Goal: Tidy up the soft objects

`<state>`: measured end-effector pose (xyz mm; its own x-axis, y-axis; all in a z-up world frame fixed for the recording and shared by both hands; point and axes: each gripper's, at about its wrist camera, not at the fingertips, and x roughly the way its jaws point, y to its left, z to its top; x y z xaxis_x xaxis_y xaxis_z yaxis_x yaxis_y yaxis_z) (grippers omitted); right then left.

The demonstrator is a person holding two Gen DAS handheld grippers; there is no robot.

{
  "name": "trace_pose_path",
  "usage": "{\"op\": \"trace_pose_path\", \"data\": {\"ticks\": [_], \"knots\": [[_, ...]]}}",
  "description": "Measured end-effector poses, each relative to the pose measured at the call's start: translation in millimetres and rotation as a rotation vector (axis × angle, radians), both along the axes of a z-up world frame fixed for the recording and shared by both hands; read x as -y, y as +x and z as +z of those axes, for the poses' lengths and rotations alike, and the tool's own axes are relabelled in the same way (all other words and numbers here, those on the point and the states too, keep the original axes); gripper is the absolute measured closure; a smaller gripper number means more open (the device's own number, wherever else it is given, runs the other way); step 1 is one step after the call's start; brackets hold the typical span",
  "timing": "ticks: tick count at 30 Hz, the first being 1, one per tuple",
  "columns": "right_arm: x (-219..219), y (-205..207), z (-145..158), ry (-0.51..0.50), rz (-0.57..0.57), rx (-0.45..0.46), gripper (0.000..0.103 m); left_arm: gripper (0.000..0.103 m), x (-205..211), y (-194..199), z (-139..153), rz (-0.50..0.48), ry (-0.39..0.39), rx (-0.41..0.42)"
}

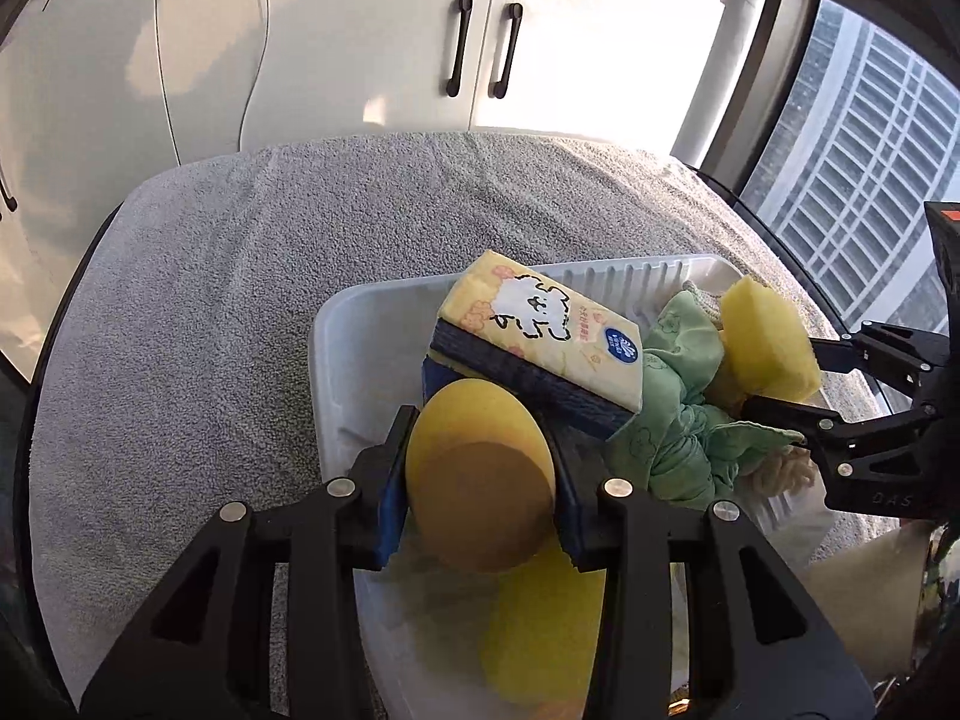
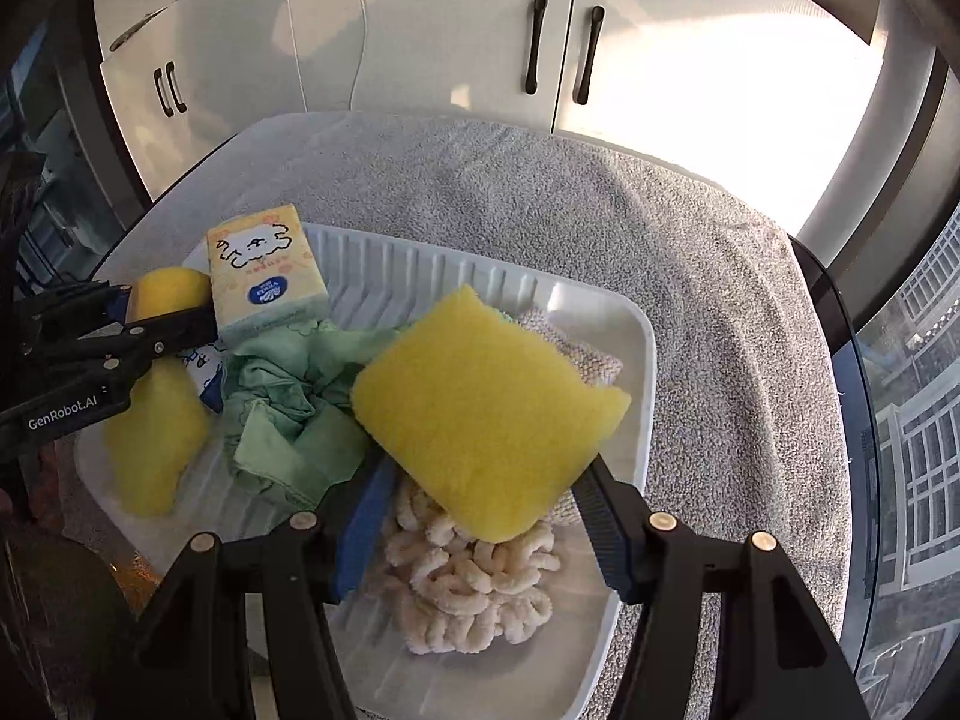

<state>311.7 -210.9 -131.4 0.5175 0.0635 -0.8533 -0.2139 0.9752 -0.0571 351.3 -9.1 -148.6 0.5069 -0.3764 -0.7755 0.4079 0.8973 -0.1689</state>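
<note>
**Two sponges held over a white tray of soft things**

Nearest in the left wrist view, the left gripper (image 1: pixel 480 468) has its blue-padded jaws pressed on a round yellow sponge (image 1: pixel 480 474) with a tan, shaded face; the sponge is an oval disc held on edge above the near corner of the tray (image 1: pixel 336 372). Nearest in the right wrist view, the right gripper (image 2: pixel 480 498) grips a square yellow sponge (image 2: pixel 486 414), thick, fuzzy and tilted, its corners rounded; it hangs over the middle of the tray. Under it lies a cream noodle-pile cloth (image 2: pixel 480 588), looped and shaggy; beside that, toward the left gripper, sits a crumpled green cloth (image 2: pixel 288 414) with a faint printed pattern; a long yellow sponge (image 2: pixel 156 444) lies flat at the tray's left edge; a beige knitted cloth (image 2: pixel 576 354) peeks out behind the square sponge. Further back, a tissue pack (image 2: pixel 264 270), yellow with a white cartoon dog and a blue round logo, leans tilted on the green cloth. The ribbed white tray rests on a grey towel (image 2: pixel 660 228) covering the table; beyond stand white cabinets (image 2: pixel 450 30) with black handles.
</note>
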Motion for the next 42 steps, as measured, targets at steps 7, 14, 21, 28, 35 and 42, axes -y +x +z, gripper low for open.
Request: {"op": "trace_pose_path", "data": {"ticks": [7, 14, 21, 28, 35, 42], "knots": [[6.4, -0.6, 2.1, 0.036, -0.008, -0.031, 0.030, 0.043, -14.8, 0.7, 16.3, 0.034, -0.075, -0.023], [16.9, -12.6, 16.2, 0.088, -0.037, -0.029, 0.023, 0.037, -27.1, -12.2, 40.1, 0.077, -0.108, 0.009], [31.5, -35.5, 33.3, 0.079, -0.132, 0.017, 0.016, 0.036, -44.0, -38.9, 59.9, 0.165, -0.119, 0.067], [50.4, -71.9, 53.6, 0.068, -0.246, 0.083, 0.005, 0.020, -76.4, -71.1, 70.1, 0.317, -0.232, 0.061], [64.7, -106.7, 66.6, 0.099, -0.319, 0.111, 0.000, 0.016, -88.9, -96.5, 70.4, 0.374, -0.132, 0.094], [75.3, -137.9, 65.4, 0.085, -0.369, 0.111, 0.000, 0.011, -96.5, -123.4, 59.2, 0.416, -0.036, 0.084]]}}
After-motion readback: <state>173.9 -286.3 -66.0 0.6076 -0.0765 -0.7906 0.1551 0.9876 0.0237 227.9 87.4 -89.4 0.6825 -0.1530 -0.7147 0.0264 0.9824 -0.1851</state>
